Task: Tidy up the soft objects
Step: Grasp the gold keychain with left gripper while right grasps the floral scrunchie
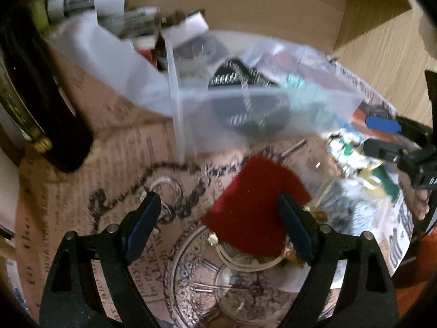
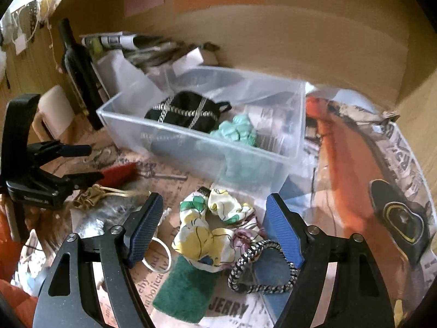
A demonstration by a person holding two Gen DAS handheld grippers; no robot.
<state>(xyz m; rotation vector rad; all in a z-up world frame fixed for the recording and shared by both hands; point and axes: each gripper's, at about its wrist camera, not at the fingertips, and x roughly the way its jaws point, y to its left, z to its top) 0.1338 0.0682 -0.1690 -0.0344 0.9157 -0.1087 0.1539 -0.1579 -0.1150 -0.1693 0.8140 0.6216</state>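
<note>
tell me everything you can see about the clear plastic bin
The clear plastic bin is a rectangular, translucent, open-topped box with thin smooth walls, standing upright on the printed paper in front of a cardboard wall. Inside lie a black pouch with silver trim and a mint green scrunchie, side by side. A floral scrunchie lies on the paper just before its near wall. Neither gripper touches it. The left wrist view shows it too, blurred.

"JERRY", seemingly, on the printed paper (image 2: pixel 226 307).
</note>
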